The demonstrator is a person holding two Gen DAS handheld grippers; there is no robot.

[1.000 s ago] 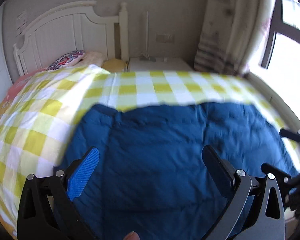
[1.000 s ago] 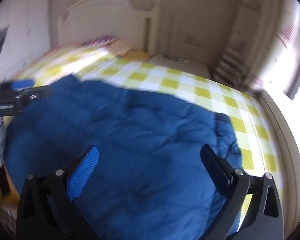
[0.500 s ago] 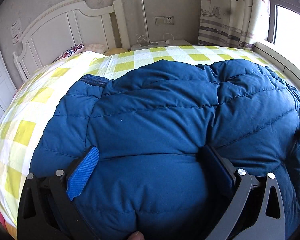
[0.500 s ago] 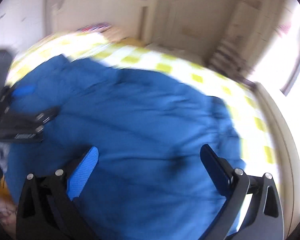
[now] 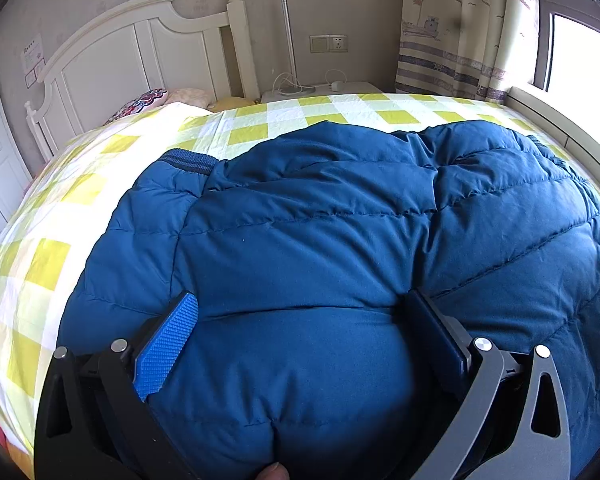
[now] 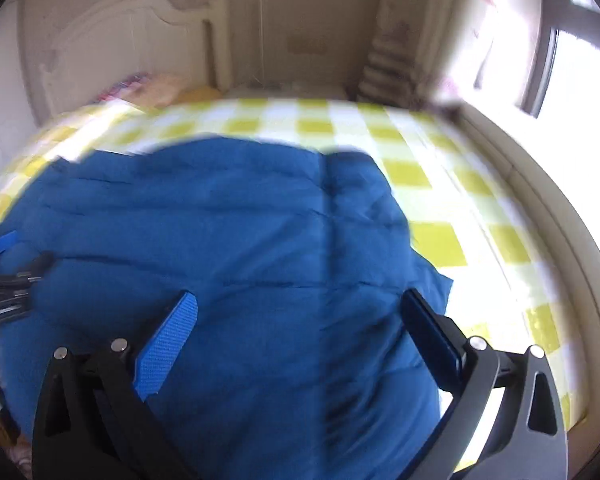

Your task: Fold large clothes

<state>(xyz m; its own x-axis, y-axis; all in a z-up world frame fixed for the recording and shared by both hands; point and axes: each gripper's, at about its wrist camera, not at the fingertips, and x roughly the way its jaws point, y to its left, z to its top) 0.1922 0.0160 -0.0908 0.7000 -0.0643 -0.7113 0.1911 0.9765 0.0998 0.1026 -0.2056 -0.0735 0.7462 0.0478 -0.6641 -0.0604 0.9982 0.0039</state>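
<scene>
- Two tongs work one blue puffer jacket (image 5: 320, 240), which lies across the checked bed (image 5: 260, 120).
- Left tongs (image 5: 300, 320) are spread, a padded bulge swelling between them, seemingly not yet pinched.
- Right tongs (image 6: 300, 320) are spread above the jacket's 3 o'clock side.
- Likely a fold is being set up; next, close on the fabric.

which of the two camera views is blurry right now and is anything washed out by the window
Right wrist view: motion-blurred across the puffy blue quilted jacket and yellow-and-white checked bedsheet, with the bright window blown out white. Left wrist view: sharp stitching on the jacket, window glare only at the right edge.
</scene>
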